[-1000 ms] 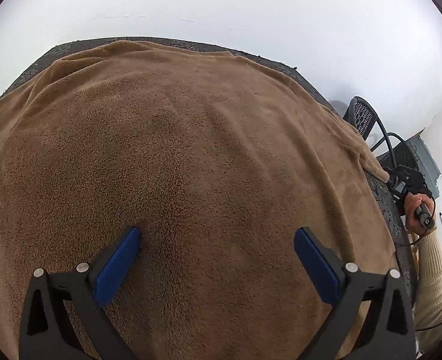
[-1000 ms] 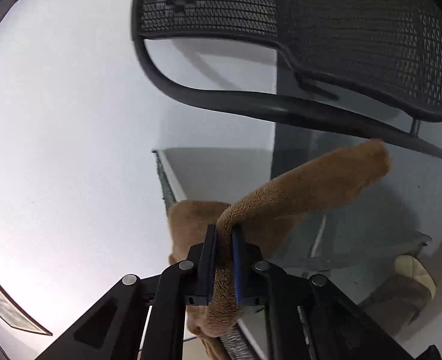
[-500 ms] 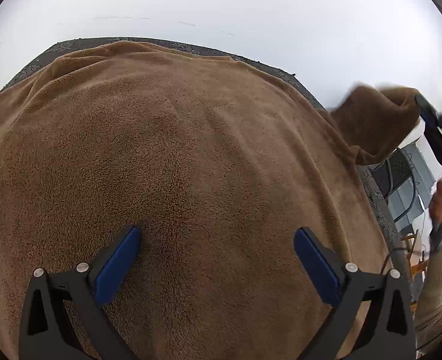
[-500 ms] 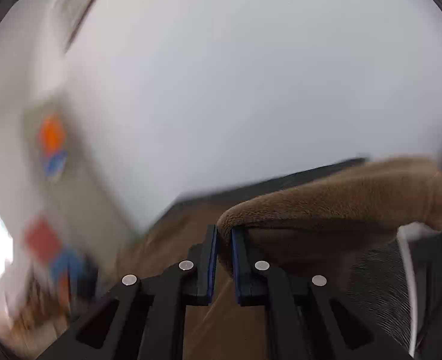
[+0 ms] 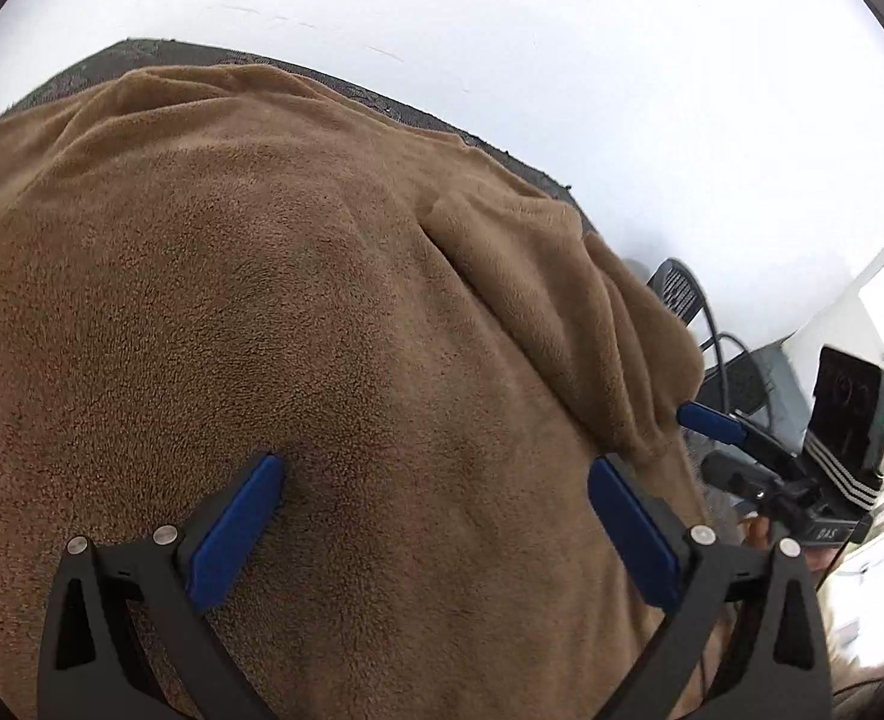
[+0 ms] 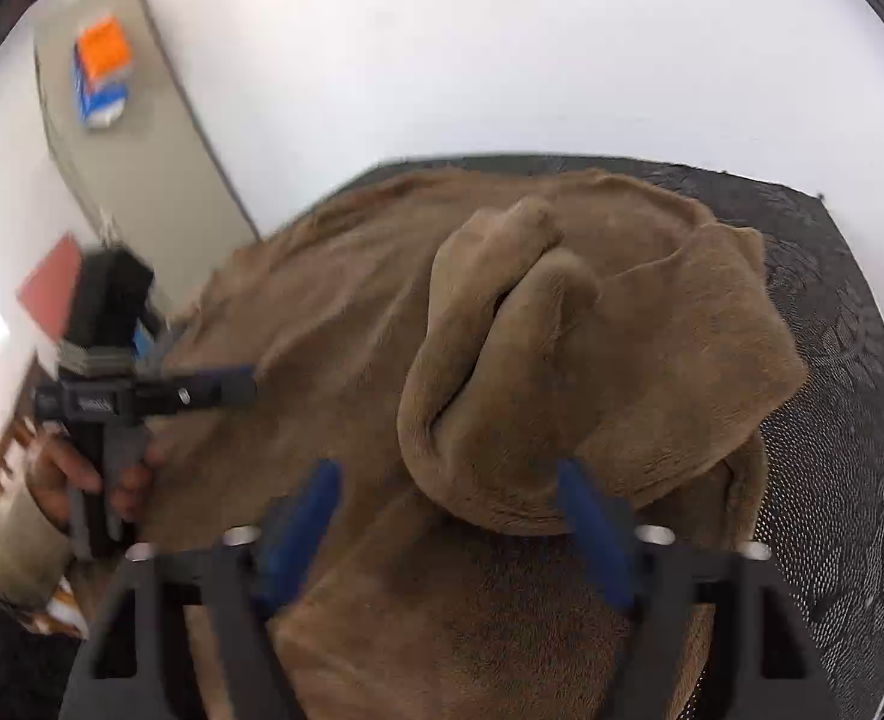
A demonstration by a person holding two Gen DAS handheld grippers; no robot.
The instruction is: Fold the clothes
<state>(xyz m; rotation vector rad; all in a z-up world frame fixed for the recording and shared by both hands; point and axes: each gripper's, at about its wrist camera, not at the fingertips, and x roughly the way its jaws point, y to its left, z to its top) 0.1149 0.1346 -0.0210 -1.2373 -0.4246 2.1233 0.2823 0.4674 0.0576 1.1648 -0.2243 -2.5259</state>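
A brown fleece garment [image 5: 298, 324] lies spread over a dark patterned bench [image 6: 832, 372], one end flopped back across its right side as a loose, bunched fold [image 6: 538, 372]. My worry, a judgement only: that fold sits lumpy and near the bench edge, so it could slide off, or I could crease it in crooked if I press down now. My right gripper [image 6: 448, 534] is letting go, its fingers spreading, with the fold's rounded lip lying between them (I can't tell whether a pad still brushes it). My left gripper [image 5: 436, 522] hovers with fingers released wide over the flat middle of the cloth, gripping nothing
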